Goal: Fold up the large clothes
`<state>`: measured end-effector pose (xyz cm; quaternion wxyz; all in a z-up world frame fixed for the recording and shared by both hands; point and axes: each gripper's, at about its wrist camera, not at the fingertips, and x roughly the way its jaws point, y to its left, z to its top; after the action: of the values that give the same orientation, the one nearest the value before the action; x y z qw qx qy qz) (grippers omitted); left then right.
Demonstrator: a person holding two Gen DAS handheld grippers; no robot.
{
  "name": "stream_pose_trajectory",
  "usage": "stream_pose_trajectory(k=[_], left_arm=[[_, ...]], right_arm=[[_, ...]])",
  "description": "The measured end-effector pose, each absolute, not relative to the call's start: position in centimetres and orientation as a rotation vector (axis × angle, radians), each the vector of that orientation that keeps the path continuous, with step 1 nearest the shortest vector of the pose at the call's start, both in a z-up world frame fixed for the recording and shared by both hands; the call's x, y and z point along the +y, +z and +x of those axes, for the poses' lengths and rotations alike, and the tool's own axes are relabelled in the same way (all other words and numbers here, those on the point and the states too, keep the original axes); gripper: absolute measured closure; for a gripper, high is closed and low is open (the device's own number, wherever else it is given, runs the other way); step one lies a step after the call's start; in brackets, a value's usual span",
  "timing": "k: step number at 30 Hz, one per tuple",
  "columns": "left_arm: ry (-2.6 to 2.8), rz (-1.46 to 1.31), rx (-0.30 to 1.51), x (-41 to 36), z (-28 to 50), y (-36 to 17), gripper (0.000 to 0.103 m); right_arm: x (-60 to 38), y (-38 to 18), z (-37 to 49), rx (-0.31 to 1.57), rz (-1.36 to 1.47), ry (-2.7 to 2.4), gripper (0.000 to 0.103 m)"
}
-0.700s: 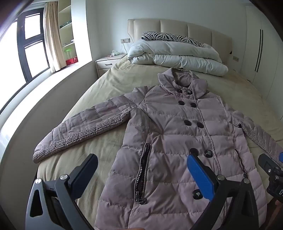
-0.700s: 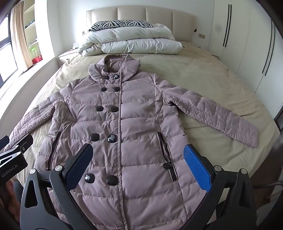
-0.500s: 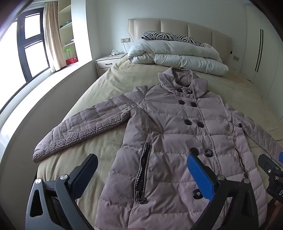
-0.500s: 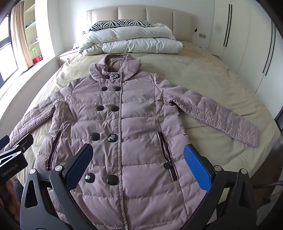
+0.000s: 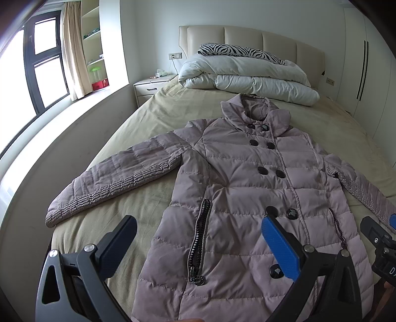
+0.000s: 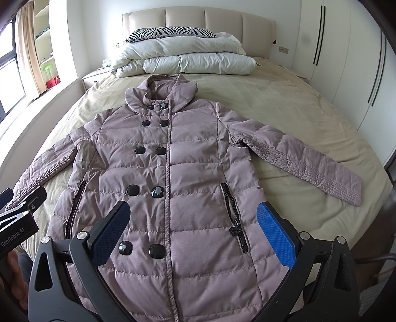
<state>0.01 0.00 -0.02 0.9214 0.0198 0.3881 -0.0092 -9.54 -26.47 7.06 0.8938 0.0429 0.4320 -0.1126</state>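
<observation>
1. Jaws wide apart on both: left gripper (image 5: 198,245) and right gripper (image 6: 195,230) hold nothing and hover over the coat hem.
2. Coat (image 6: 170,178) lies flat on the bed (image 6: 297,119), front up, buttoned, collar toward the headboard (image 6: 198,22), both sleeves spread out to the sides.
3. Hidden/cut off: the hem sits behind the gripper bodies in both views. In the left view the coat's far sleeve runs out of frame behind the right gripper. In the right view the other cuff goes behind the left gripper (image 6: 17,218). A hand at the bottom-left edge there is only partly seen.
4. Surface: beige quilted cover on the bed, lightly creased. Folded white duvet (image 6: 188,57) near the headboard, zebra pillow (image 6: 170,32) on top of it.
5. Room: window (image 5: 42,64) and curtain (image 5: 74,49) on one side with a nightstand (image 5: 151,86), white wardrobe doors (image 6: 346,62) on the other.
6. Writing: "GenRobot.AI" on the left gripper's body in the right view. In the left view the label on the right gripper (image 5: 381,245) is cut off, unreadable.
</observation>
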Motion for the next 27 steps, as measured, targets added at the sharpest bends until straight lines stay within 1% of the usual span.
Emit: stream_pose_trajectory(k=[27], left_arm=[[-0.019, 0.04, 0.801, 0.01, 0.03, -0.02, 0.0]], right_arm=[[-26.53, 6.91, -9.36, 0.9, 0.087, -0.234, 0.0]])
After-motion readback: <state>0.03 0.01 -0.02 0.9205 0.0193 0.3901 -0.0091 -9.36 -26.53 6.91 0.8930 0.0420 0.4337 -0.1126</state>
